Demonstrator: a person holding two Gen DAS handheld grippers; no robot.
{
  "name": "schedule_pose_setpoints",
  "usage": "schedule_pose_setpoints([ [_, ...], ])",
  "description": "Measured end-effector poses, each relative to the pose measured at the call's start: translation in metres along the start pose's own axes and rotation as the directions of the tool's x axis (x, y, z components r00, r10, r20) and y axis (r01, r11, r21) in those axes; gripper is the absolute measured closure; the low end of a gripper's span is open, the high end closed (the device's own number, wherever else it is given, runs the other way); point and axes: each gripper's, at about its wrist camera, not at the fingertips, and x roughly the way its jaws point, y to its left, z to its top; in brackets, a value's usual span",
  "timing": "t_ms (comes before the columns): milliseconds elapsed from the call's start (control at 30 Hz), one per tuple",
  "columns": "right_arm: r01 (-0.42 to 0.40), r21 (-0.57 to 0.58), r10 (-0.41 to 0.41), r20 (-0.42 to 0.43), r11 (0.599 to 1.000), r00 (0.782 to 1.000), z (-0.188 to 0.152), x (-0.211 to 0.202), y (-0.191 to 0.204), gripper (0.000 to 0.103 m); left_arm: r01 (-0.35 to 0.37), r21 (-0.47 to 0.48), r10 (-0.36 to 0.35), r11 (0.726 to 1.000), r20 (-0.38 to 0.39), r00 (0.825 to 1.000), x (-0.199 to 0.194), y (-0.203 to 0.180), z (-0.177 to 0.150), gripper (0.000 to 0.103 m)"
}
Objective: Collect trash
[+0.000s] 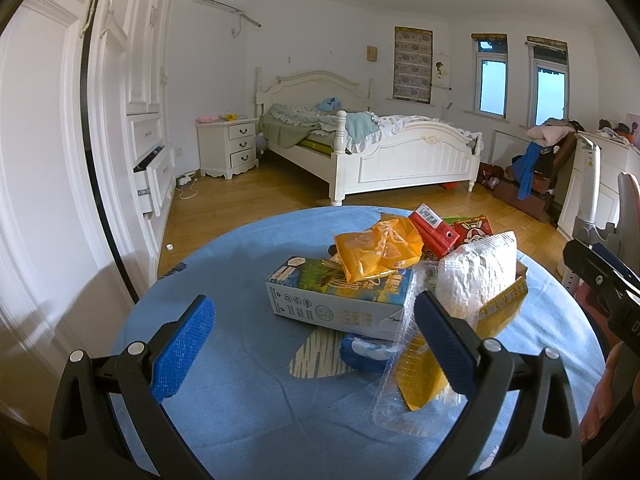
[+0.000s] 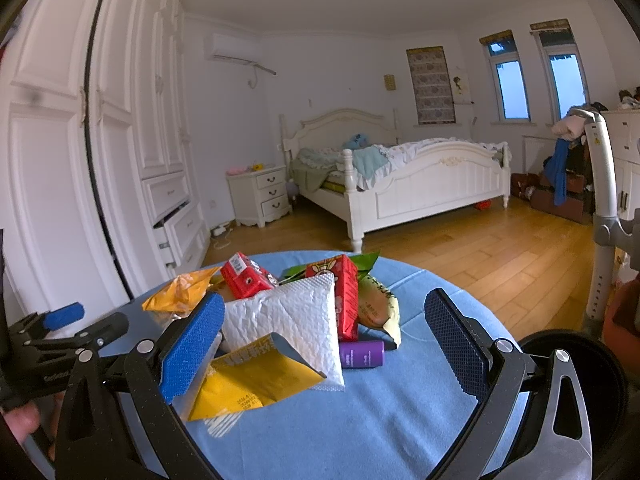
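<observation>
A heap of trash lies on a round table with a blue cloth [image 1: 240,380]. It holds a blue-white milk carton [image 1: 340,300], an orange wrapper [image 1: 376,252], red cartons [image 1: 434,228], a white padded bag [image 1: 476,276], a yellow wrapper [image 1: 424,376] and a clear plastic tray [image 1: 400,392]. My left gripper [image 1: 312,322] is open, just short of the carton. My right gripper [image 2: 324,334] is open around the white padded bag [image 2: 288,316] and yellow wrapper [image 2: 248,384]. A purple tube [image 2: 362,354], red cartons [image 2: 340,292] and a green-yellow wrapper [image 2: 376,304] lie beyond.
A black round bin [image 2: 580,376] sits at the table's lower right. A white wardrobe [image 1: 120,80] with an open drawer stands left. A white bed [image 1: 380,148], a nightstand [image 1: 230,146] and wooden floor lie beyond. A grey chair frame [image 2: 604,184] stands right.
</observation>
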Motion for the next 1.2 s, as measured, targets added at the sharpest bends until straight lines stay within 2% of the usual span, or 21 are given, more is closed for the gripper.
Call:
schedule_pose_setpoints([
  [600,0.000,0.005,0.000,-0.004,1.000,1.000,-0.002,0.001,-0.001,0.004,0.005,-0.012,-0.005,1.000,-0.011,1.000,0.003,0.000,-0.003,0.004],
  [700,0.001,0.010,-0.001,-0.028,1.000,1.000,-0.002,0.006,-0.001,0.004,0.037,-0.040,-0.038,0.999,-0.016,0.999,0.003,0.006,-0.004,0.004],
  [767,-0.053,0.013,0.054,-0.102,0.999,0.993,0.000,0.016,0.000,0.004,0.094,-0.069,-0.095,0.993,-0.014,0.995,0.001,0.018,-0.005,0.004],
  [833,-0.127,0.047,0.133,-0.186,0.991,0.973,0.012,0.028,-0.002,0.004,0.122,-0.077,-0.125,0.990,-0.034,0.992,0.004,0.029,-0.005,0.004],
  [933,-0.236,0.094,0.253,-0.265,0.967,0.930,0.043,0.045,0.009,0.004,0.215,-0.137,-0.228,0.967,-0.089,0.970,0.016,0.055,-0.003,0.004],
  [967,-0.258,0.088,0.272,-0.305,0.962,0.912,0.053,0.055,0.019,0.004,0.220,-0.123,-0.234,0.968,-0.110,0.966,0.020,0.057,-0.002,0.004],
  [1000,-0.274,0.080,0.285,-0.341,0.958,0.896,0.060,0.063,0.027,0.004,0.219,-0.119,-0.238,0.969,-0.187,0.953,0.028,0.060,0.000,0.004],
  [1033,-0.298,0.076,0.304,-0.370,0.952,0.878,0.065,0.073,0.038,0.004,0.223,-0.111,-0.242,0.968,-0.214,0.946,0.033,0.061,0.000,0.004],
  [1100,-0.335,0.063,0.328,-0.443,0.940,0.835,0.069,0.096,0.063,0.004,0.244,-0.124,-0.271,0.962,-0.300,0.915,0.042,0.065,0.003,0.004],
  [1167,-0.348,0.014,0.309,-0.495,0.937,0.812,0.069,0.116,0.087,0.004,0.259,-0.091,-0.274,0.962,-0.322,0.906,0.046,0.063,0.006,0.004],
  [1200,-0.355,-0.009,0.300,-0.513,0.935,0.804,0.068,0.122,0.098,0.004,0.264,-0.060,-0.269,0.963,-0.307,0.913,0.048,0.059,0.005,0.004],
])
